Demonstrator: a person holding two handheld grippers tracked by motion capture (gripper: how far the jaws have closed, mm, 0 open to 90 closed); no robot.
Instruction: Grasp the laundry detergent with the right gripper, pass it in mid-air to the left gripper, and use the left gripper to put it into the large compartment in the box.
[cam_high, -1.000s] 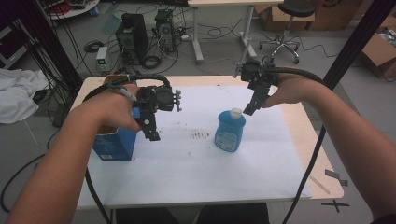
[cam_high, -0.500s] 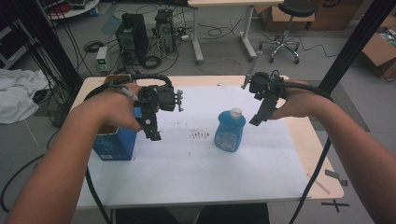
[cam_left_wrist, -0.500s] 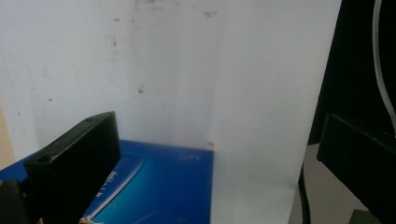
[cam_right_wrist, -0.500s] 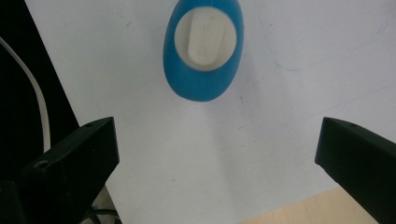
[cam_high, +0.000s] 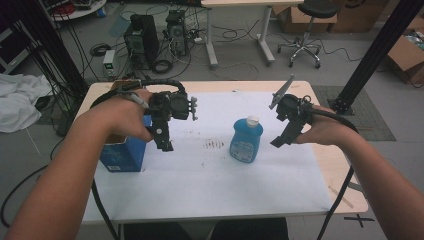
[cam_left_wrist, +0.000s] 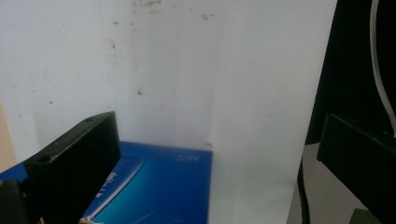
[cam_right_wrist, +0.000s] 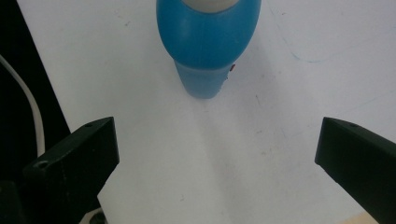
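Observation:
A blue bottle (cam_high: 246, 140) with a white cap stands upright in the middle of the white-covered table (cam_high: 200, 185). My right gripper (cam_high: 278, 142) hangs just right of it, open and empty; in the right gripper view the bottle (cam_right_wrist: 208, 42) lies ahead of the wide-apart jaws (cam_right_wrist: 215, 140). A blue box (cam_high: 123, 151) stands at the left side of the table. My left gripper (cam_high: 165, 145) hovers just right of the box, open and empty. Seen in the left gripper view, the box's top (cam_left_wrist: 154, 186) sits low between the jaws (cam_left_wrist: 219, 140).
Dark smudges (cam_high: 215, 145) mark the white sheet between box and bottle. The bare wooden table edge (cam_high: 330, 165) shows on the right. Beyond the table are computer towers (cam_high: 142, 37), cables, an office chair (cam_high: 307, 30) and a black frame post (cam_high: 380, 50).
My right gripper has drawn away from the bottle's cap, moving right and slightly down. The left gripper has barely moved. Bottle and box stay put.

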